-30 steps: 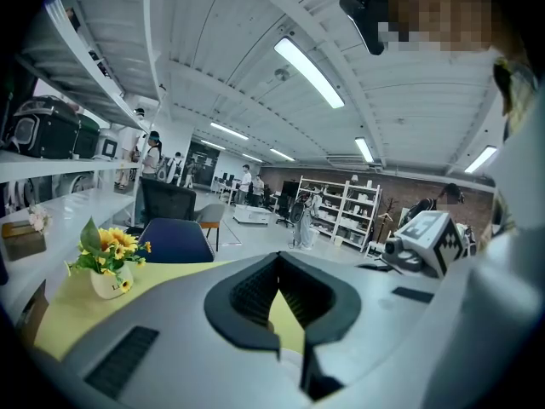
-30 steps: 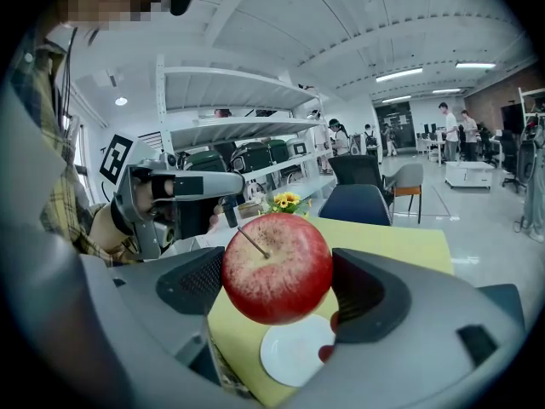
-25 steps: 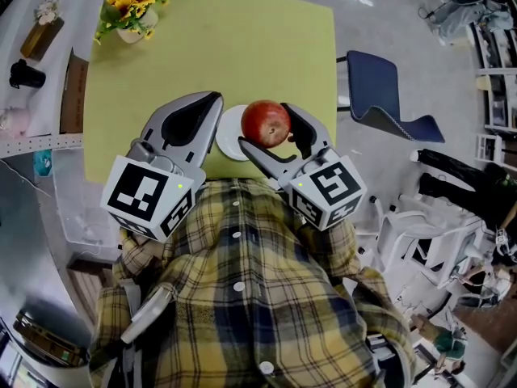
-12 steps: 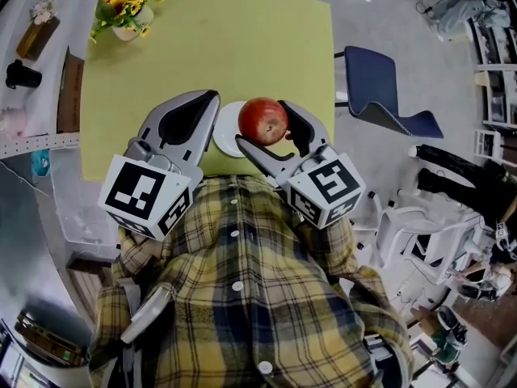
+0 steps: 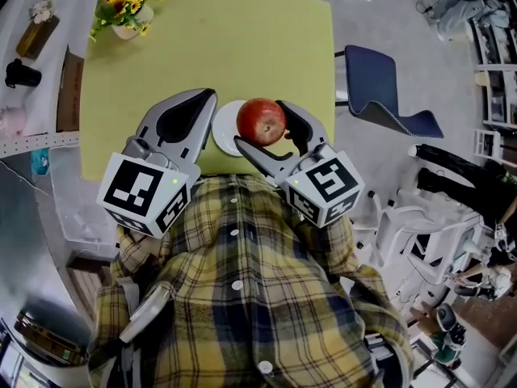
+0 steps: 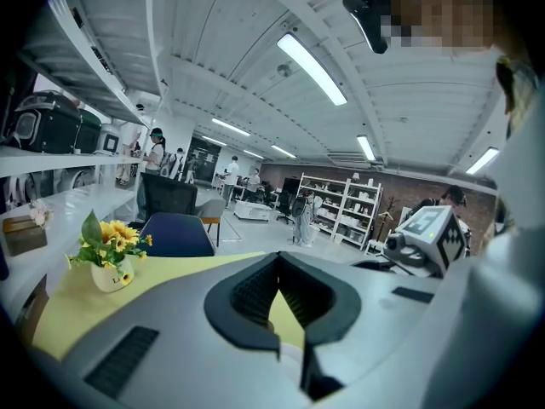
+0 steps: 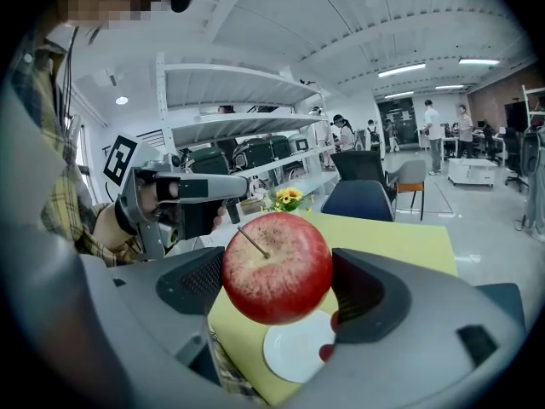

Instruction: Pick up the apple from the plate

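1. Two grippers over the yellow table (image 5: 242,47); left gripper (image 5: 208,97) has its jaws together, nothing between them.
2. White plate (image 5: 224,132) sits near the table's near edge (bare).
3. Red apple (image 7: 277,267) is clamped in the right gripper (image 5: 260,124), clear above the plate.

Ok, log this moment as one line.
right tool: shut on apple | apple: held above plate, not touching | plate: on yellow table | left tool: shut, empty, left of plate
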Demonstrator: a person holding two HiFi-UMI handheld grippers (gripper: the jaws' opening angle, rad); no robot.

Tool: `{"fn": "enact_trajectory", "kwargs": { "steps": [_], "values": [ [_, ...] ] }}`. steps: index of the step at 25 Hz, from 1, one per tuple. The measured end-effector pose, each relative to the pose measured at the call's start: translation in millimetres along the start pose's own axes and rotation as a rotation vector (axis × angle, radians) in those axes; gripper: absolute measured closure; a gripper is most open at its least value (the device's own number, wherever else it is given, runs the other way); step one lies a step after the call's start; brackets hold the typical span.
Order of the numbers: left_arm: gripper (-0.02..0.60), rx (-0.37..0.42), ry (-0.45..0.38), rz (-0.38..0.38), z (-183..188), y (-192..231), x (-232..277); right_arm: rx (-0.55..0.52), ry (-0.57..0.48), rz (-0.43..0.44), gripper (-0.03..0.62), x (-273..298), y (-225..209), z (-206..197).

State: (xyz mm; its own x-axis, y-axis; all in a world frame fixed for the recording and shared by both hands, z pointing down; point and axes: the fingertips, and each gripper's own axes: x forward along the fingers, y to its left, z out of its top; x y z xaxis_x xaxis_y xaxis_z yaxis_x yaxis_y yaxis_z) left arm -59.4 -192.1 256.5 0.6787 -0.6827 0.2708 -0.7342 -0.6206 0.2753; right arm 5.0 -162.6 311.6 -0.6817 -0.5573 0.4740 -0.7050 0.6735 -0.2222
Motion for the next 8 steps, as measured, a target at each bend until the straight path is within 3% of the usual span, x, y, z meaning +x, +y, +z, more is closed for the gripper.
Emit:
{"fn": "enact_trajectory", "kwargs": {
  "steps": [8],
  "values": [
    [0.574, 0.000, 0.000, 0.004, 3.8, 6.2, 0.2, 0.005, 0.015, 0.007, 0.206, 5.7, 1.4, 1.7]
  ]
}}
